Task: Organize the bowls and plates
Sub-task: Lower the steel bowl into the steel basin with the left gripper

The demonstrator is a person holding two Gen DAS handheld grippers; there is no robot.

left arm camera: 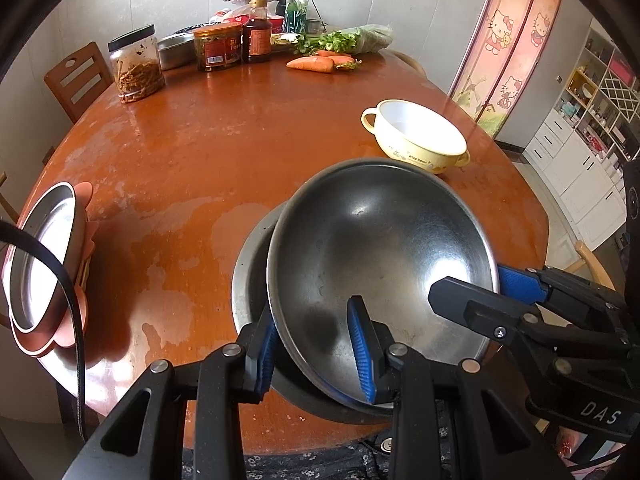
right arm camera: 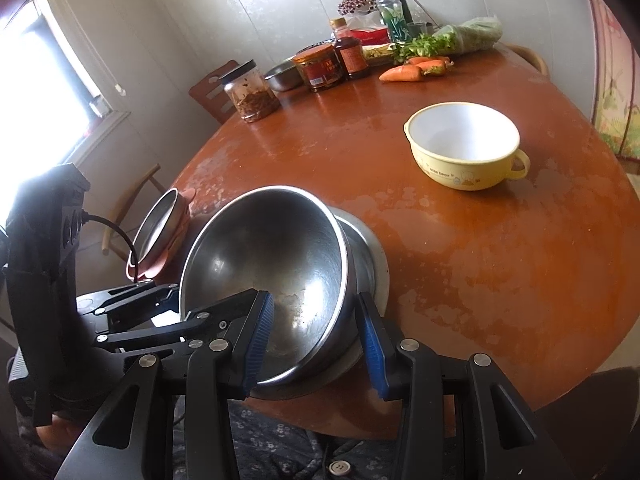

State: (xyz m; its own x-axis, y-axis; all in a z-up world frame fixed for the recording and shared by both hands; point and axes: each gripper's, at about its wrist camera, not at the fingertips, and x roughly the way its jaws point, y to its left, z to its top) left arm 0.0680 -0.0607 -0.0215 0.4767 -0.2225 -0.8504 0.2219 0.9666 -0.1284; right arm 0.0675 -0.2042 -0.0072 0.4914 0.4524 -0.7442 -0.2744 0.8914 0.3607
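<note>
Nesting step: L tool (left arm camera: 316, 354) and R tool (right arm camera: 316, 338) both pinch steel bowl (left arm camera: 376, 256) rim, tilted over lower bowl (left arm camera: 250, 276) at table near edge. Next: level, seat, release.

Daylight fills both views. In the right wrist view a window (right arm camera: 44, 80) at the left edge is blown out to white and washes the wall beside it. The bench (left arm camera: 192, 152) shines with pale streaks of glare across its worn top. The steel bowl (left arm camera: 380, 248) carries a bright hot spot and dark reflections inside; in the right wrist view its inside (right arm camera: 272, 264) looks dimmer. A soft shadow lies on the bench just beside the pink plates (left arm camera: 52, 272). Both pictures bend strongly at the edges, with black corners. The near black gripper frames are dark and short on detail. Far things stay fairly sharp.
</note>
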